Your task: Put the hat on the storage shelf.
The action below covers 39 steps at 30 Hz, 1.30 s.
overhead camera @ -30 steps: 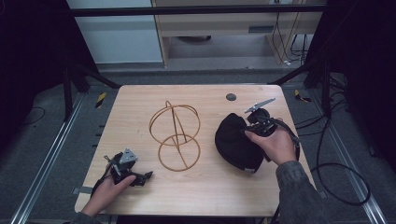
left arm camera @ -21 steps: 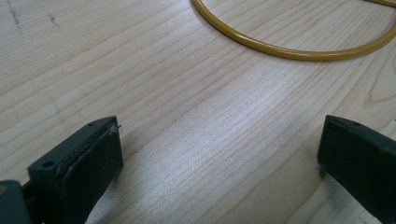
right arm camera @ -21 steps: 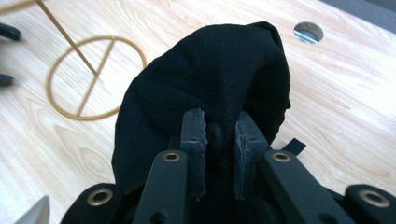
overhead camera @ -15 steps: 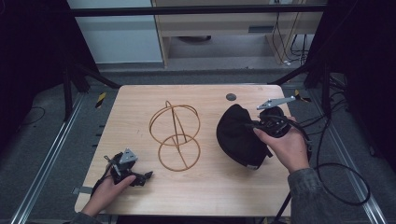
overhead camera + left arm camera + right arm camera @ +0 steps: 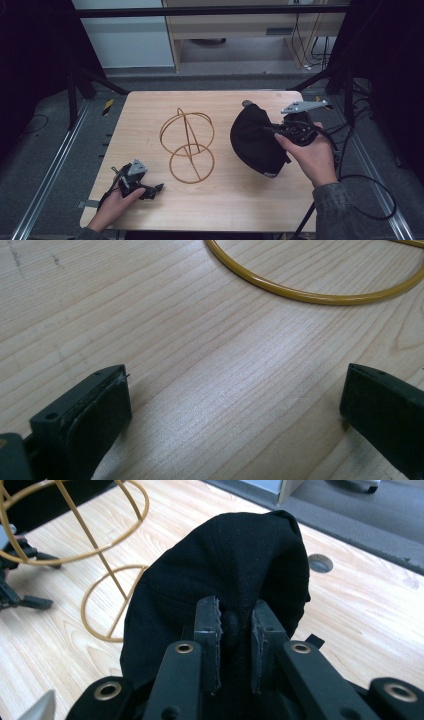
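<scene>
Pale wood covers the table [image 5: 150,120], which stands on a grey floor between dark frame rails. On its right half the right gripper [image 5: 235,622] has its jaws clamped on a fold of the black cap [image 5: 255,137]; in the right gripper view the cloth bunches between the two toothed pads, and the cap's crown bulges up beyond them. Judging from the high view, the cap looks partly raised, with its lower edge on or close to the wood, so the grasp is made while carrying it to the gold wire stand [image 5: 187,145], which sits bare at the table's middle just left of the cap, seems still to come. At the near left corner the left gripper [image 5: 142,189] rests low on the table with jaws wide apart and nothing between them, the stand's base ring [image 5: 310,287] just ahead.
</scene>
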Tool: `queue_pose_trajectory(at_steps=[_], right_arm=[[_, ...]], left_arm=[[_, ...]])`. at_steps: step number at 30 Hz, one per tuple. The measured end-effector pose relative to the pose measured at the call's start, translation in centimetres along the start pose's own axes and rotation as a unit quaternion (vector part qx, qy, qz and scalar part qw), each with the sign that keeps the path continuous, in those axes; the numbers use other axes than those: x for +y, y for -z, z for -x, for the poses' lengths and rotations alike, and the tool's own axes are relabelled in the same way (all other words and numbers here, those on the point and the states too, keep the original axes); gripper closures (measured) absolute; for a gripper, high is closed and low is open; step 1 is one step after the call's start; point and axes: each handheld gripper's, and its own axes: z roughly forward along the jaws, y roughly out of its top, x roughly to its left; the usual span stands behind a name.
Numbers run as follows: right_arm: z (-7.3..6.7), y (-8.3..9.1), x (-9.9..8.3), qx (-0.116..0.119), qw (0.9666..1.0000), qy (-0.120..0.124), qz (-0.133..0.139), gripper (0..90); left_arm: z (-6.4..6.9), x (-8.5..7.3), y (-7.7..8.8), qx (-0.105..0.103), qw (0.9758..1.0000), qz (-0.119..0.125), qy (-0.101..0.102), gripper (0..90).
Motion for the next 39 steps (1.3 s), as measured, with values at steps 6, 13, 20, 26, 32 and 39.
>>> queue_pose_trajectory(at_steps=[6, 13, 20, 26, 32, 39], right_arm=[[-0.3, 0.5, 0.6, 0.004, 0.9999, 0.001, 0.015, 77.6], [-0.8, 1.4, 1.4, 0.006, 0.9994, 0.005, 0.032, 77.7], [-1.3, 2.6, 2.4, 0.007, 0.9987, 0.015, 0.048, 77.7], [-1.6, 3.3, 3.0, 0.010, 0.9979, 0.013, 0.063, 77.7], [-1.8, 3.7, 3.6, 0.011, 0.9969, 0.010, 0.077, 77.7], [-2.3, 4.2, 4.6, 0.019, 0.9957, 0.012, 0.090, 77.7]], left_arm=[[0.0, 0.0, 0.0, 0.000, 1.0000, 0.000, 0.000, 0.0], [0.0, 0.0, 0.0, 0.001, 1.0000, 0.000, 0.000, 0.0], [0.0, 0.0, 0.0, 0.000, 1.0000, 0.000, 0.000, 0.0], [0.0, 0.0, 0.0, 0.001, 1.0000, 0.000, 0.000, 0.0], [0.0, 0.0, 0.0, 0.002, 1.0000, 0.001, 0.001, 0.0], [0.0, 0.0, 0.0, 0.001, 1.0000, 0.002, 0.000, 0.0]])
